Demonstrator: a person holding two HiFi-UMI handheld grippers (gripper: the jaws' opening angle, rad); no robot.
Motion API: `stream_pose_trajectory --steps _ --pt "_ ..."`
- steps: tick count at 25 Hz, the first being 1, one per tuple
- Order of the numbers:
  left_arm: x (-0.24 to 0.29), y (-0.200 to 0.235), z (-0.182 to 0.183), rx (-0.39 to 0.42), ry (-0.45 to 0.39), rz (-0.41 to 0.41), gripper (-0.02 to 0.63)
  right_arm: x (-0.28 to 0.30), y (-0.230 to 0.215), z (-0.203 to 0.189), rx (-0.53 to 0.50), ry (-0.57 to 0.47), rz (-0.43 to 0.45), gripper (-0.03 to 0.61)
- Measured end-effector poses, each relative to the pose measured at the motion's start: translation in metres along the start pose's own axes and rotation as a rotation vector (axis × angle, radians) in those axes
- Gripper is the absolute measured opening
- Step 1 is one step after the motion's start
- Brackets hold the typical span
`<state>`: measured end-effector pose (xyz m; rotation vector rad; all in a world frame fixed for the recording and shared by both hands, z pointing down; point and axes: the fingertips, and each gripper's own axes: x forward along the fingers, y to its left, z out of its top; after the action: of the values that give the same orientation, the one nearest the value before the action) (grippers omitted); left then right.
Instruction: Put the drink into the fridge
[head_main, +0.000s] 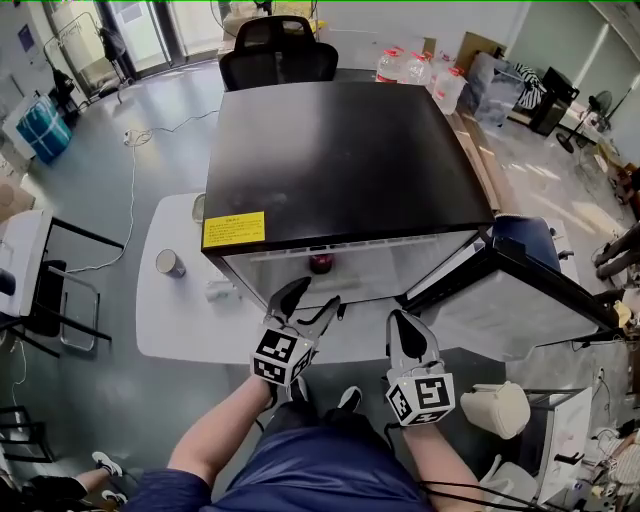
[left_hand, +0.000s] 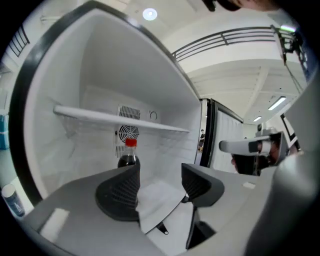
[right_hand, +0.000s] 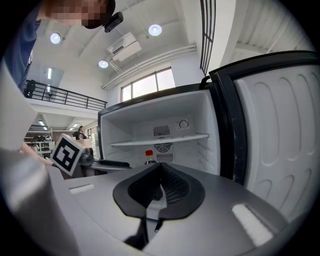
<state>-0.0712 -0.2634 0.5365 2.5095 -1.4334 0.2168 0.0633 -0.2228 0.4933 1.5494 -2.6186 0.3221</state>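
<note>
The drink, a dark cola bottle (left_hand: 128, 156) with a red cap, stands upright inside the open fridge (head_main: 340, 160), on its floor under the wire shelf (left_hand: 115, 119). In the head view the bottle (head_main: 321, 263) shows just inside the fridge's front edge. My left gripper (left_hand: 160, 182) is open in front of the fridge mouth, a little short of the bottle, with nothing between its jaws. In the head view the left gripper (head_main: 312, 300) sits below the bottle. My right gripper (right_hand: 160, 172) is shut and empty, held beside the left one (head_main: 402, 322).
The fridge door (head_main: 520, 290) hangs open to the right. The fridge stands on a low white table (head_main: 170, 320), where a can (head_main: 170, 263) sits at the left. A black office chair (head_main: 277, 50) and several water jugs (head_main: 420, 68) are behind the fridge.
</note>
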Motion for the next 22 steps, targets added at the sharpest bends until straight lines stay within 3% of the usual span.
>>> stream_pose_trajectory --steps 4,8,18,22 --pt "-0.028 -0.018 0.031 0.039 -0.088 -0.006 0.171 0.002 0.004 0.012 0.001 -0.021 0.017 0.006" --pt "-0.052 -0.022 0.051 0.014 -0.151 0.019 0.039 0.004 0.007 0.024 0.005 -0.046 0.035 0.006" --pt "-0.098 -0.02 0.074 0.006 -0.204 0.069 0.005 0.005 0.036 0.049 -0.015 -0.102 0.114 0.006" --pt "-0.109 -0.02 0.081 0.037 -0.224 0.092 0.005 0.001 0.04 0.057 -0.03 -0.118 0.125 0.006"
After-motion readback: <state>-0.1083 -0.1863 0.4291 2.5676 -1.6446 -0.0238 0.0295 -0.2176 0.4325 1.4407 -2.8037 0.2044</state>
